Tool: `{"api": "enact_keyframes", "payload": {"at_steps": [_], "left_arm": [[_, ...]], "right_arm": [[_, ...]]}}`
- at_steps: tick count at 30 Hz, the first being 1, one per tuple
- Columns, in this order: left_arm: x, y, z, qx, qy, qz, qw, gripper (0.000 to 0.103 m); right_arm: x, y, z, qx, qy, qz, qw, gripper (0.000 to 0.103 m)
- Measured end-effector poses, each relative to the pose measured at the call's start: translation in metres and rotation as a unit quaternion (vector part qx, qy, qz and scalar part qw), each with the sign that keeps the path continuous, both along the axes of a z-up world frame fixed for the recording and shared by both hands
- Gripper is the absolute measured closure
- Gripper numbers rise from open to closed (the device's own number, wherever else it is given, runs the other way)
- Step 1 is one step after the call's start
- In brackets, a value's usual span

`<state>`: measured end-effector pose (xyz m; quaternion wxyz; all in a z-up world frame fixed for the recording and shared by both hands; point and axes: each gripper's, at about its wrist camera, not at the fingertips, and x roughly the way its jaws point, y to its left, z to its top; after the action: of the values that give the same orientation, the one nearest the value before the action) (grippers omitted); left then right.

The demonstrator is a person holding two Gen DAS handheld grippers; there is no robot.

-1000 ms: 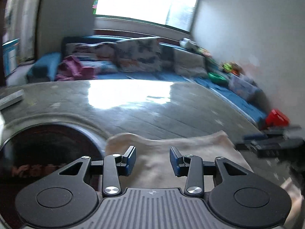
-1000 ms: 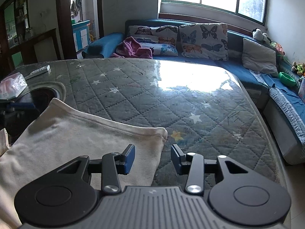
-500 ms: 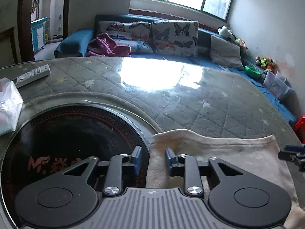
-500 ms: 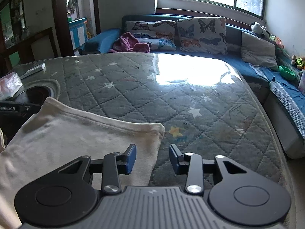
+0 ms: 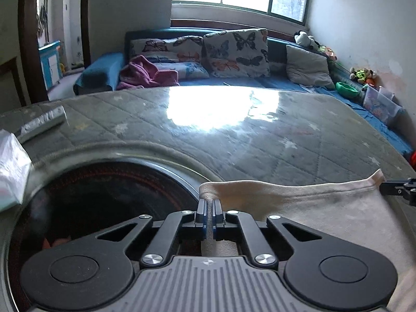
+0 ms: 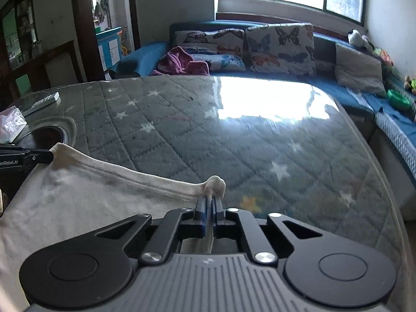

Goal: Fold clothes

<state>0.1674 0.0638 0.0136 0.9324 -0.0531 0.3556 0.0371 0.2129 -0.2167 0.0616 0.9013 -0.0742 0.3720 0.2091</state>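
Note:
A cream garment (image 5: 325, 213) lies on the quilted grey table cover (image 5: 260, 140), its hemmed edge stretched between my two grippers. My left gripper (image 5: 208, 204) is shut on the garment's left corner, beside a dark round glass inset. My right gripper (image 6: 208, 201) is shut on the garment's right corner (image 6: 215, 184), which bunches up above the fingertips. The garment (image 6: 78, 195) spreads to the left in the right wrist view, where the left gripper's tip (image 6: 39, 156) pinches the far corner. The right gripper's tip (image 5: 395, 188) shows at the left wrist view's right edge.
A dark round glass inset (image 5: 104, 197) sits in the table at left. A remote control (image 5: 41, 127) and a white plastic packet (image 5: 10, 166) lie at the far left. A blue sofa (image 6: 260, 70) with butterfly cushions and a pink cloth stands behind the table.
Both grippers have closed, each on a corner of the cream garment. The hem between them has lifted and pulled taut. The left gripper has shifted left toward the garment's corner.

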Motion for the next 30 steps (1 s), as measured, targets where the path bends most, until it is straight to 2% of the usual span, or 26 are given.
{"api": "enact_keyframes", "payload": {"at_steps": [4, 8, 10, 14, 18, 23, 25, 29, 30], "left_arm": [[0.011, 0.009, 0.001, 0.008, -0.001, 0.015, 0.9999, 0.099], [0.024, 0.016, -0.004, 0.011, 0.008, 0.026, 0.9996, 0.098], [0.026, 0.017, -0.004, 0.012, 0.008, 0.025, 0.9996, 0.094], [0.021, 0.013, 0.003, 0.011, 0.002, 0.025, 0.9996, 0.094], [0.010, -0.004, 0.010, 0.002, 0.000, -0.010, 0.9999, 0.094], [-0.002, -0.034, 0.013, -0.008, 0.009, -0.066, 0.9977, 0.094], [-0.005, -0.045, 0.011, -0.006, 0.014, -0.084, 0.9963, 0.094], [-0.011, -0.056, 0.008, -0.006, 0.017, -0.099, 0.9950, 0.094], [-0.013, -0.057, 0.006, -0.006, 0.019, -0.098, 0.9950, 0.094]], "right_arm": [[0.018, 0.013, 0.003, -0.001, -0.015, 0.004, 1.000, 0.099], [0.039, 0.030, -0.005, -0.014, -0.003, 0.013, 1.000, 0.098], [0.043, 0.034, -0.005, -0.016, -0.007, 0.013, 1.000, 0.097], [0.033, 0.033, 0.004, -0.016, -0.008, 0.021, 1.000, 0.094], [0.006, 0.030, 0.018, -0.004, -0.001, 0.053, 0.999, 0.093], [-0.050, 0.031, 0.035, -0.009, 0.008, 0.120, 0.993, 0.091], [-0.075, 0.030, 0.041, -0.008, 0.016, 0.153, 0.988, 0.085], [-0.124, 0.029, 0.052, -0.009, 0.026, 0.217, 0.976, 0.081], [-0.134, 0.031, 0.053, -0.012, 0.029, 0.233, 0.972, 0.076]]}}
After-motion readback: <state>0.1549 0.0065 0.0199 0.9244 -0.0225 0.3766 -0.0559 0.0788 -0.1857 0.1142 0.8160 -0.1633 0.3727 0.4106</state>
